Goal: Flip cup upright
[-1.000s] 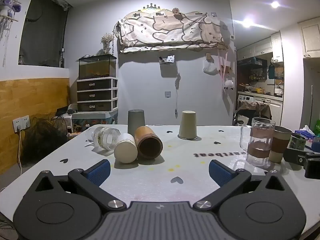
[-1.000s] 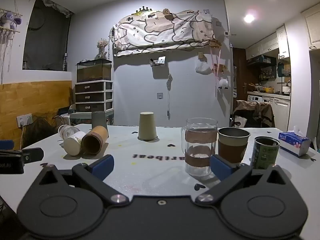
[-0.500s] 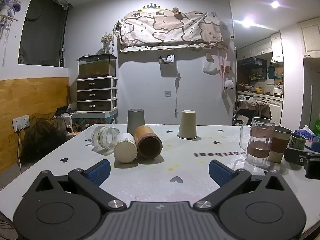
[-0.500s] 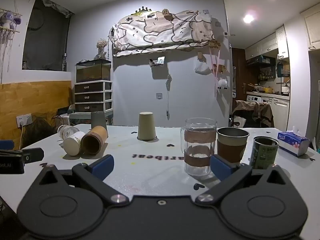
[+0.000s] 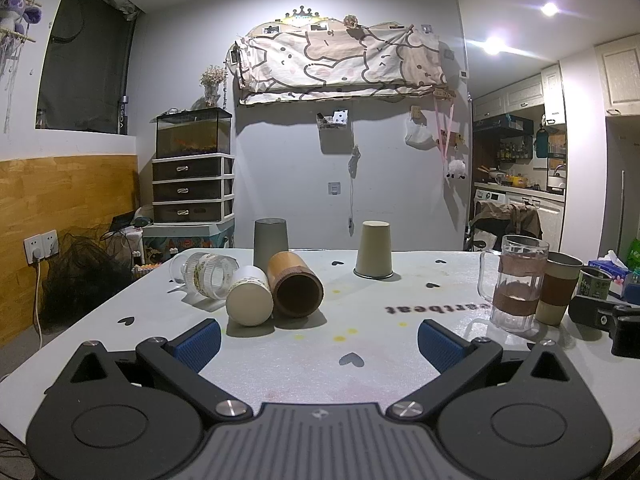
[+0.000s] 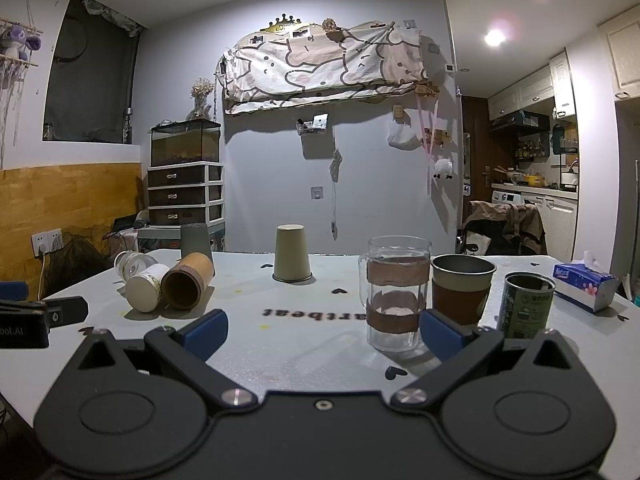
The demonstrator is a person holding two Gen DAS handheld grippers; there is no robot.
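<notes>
On the white table (image 5: pixel 360 344) a beige paper cup (image 5: pixel 374 251) stands upside down at the back; it also shows in the right wrist view (image 6: pixel 291 253). A grey cup (image 5: pixel 270 242) stands upside down behind three cups lying on their sides: a brown one (image 5: pixel 295 289), a white one (image 5: pixel 249 301) and a clear glass one (image 5: pixel 204 274). My left gripper (image 5: pixel 319 343) is open and empty, near the front edge. My right gripper (image 6: pixel 322 334) is open and empty, just short of a glass mug (image 6: pixel 394 292).
Upright at the right stand the glass mug (image 5: pixel 516 283), a brown-sleeved cup (image 6: pixel 460 288) and a green tin (image 6: pixel 526 306). A tissue pack (image 6: pixel 586 286) lies at the far right. The other gripper shows at each view's edge (image 5: pixel 604 318), (image 6: pixel 36 318).
</notes>
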